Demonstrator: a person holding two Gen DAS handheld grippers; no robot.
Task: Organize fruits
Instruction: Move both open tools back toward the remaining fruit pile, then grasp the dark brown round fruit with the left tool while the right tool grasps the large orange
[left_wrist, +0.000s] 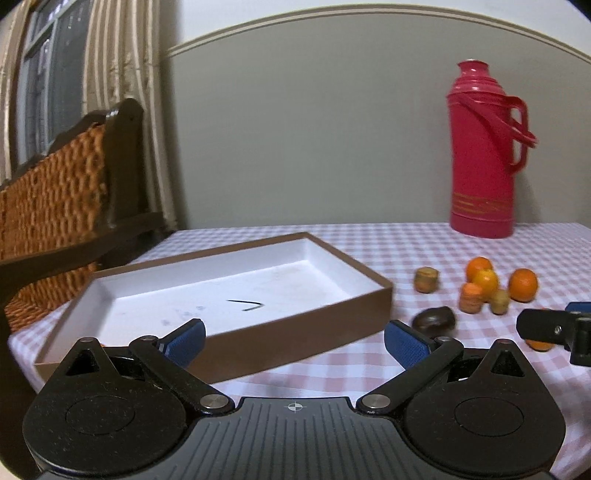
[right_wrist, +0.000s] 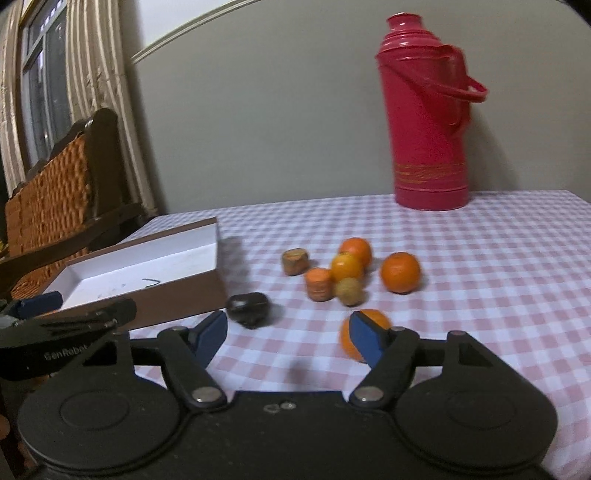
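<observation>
- My left gripper (left_wrist: 293, 341) has its jaws spread wide with nothing between them, hovering in front of the shallow brown box (left_wrist: 332, 317) with a white inside.
- My right gripper (right_wrist: 288, 338) is part-way apart and holds nothing; an orange (right_wrist: 349, 341) sits just behind its right fingertip.
- On the pink checked tablecloth (right_wrist: 480, 277), right of the box, lie more oranges (right_wrist: 400, 271), some small brownish pieces and a dark fruit (right_wrist: 249, 308).
- A red flask (right_wrist: 424, 129) stands at the back.

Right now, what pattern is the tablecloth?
The tablecloth is a pink-and-white check, clearest in the right wrist view.
</observation>
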